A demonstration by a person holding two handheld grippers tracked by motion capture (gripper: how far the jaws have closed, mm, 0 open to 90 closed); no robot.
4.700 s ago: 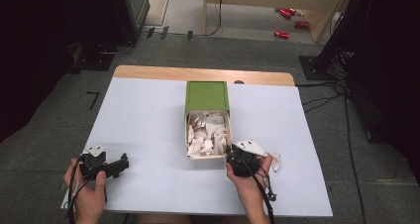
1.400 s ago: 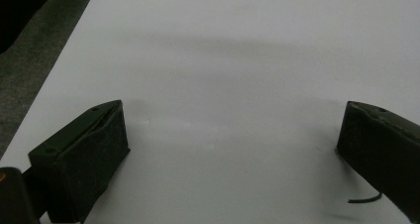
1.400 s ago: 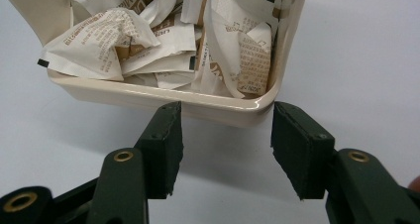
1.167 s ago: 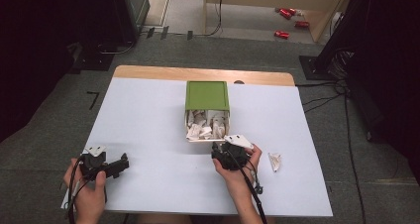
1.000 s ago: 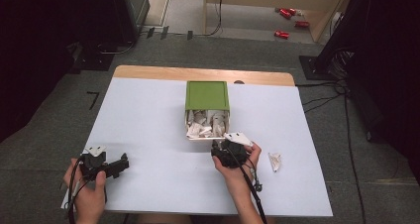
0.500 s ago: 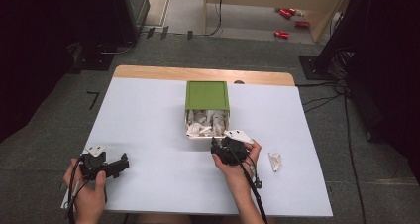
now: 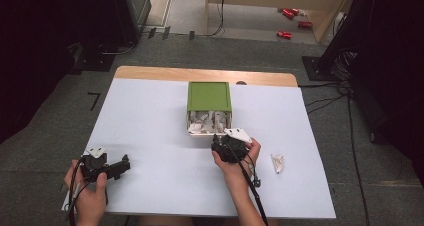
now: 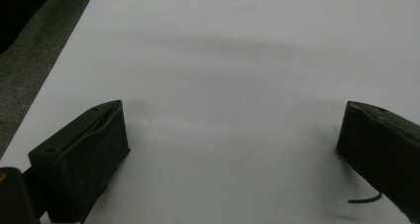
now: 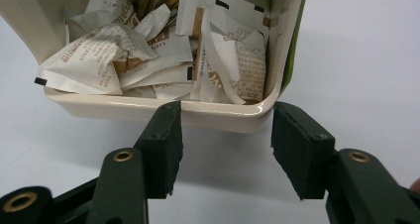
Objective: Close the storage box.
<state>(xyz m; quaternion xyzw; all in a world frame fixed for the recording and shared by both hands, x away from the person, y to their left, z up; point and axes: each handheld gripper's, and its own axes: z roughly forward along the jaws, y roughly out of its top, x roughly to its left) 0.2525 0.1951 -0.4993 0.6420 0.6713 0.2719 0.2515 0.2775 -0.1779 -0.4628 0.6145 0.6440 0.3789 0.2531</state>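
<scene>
The drawer [image 7: 209,123] of the green box [image 7: 209,96] stood partly pulled out toward the person, mid-table, stuffed with crumpled packets [image 9: 148,55]. The right gripper [image 9: 223,149] was at the drawer's front lip, jaws apart and gripping nothing; in the right gripper view the left jaw tip met or overlapped the cream rim, while the right jaw sat just off the rounded corner beside the green wall. In the high view the right gripper [image 7: 227,147] lay right at the drawer front, held from below by the right hand [image 7: 235,158]. The work in hand appeared to be pushing the drawer shut, judging by the jaws butted against the front. The left gripper [image 8: 233,149] rested idle, jaws wide apart over bare table [image 8: 237,60], near the front left of the table in the high view [image 7: 107,167]. One stray packet [image 7: 276,162] lay on the table to the right of the right hand, well apart from the box. Risks as judged: the contact sat toward one corner of the front, so an off-centre push could skew the drawer and jam it in the housing. Packets stood above the rim and could catch on the box's upper edge and crumple or spill. With the left gripper not bracing it, the whole box could slide away rather than close.
</scene>
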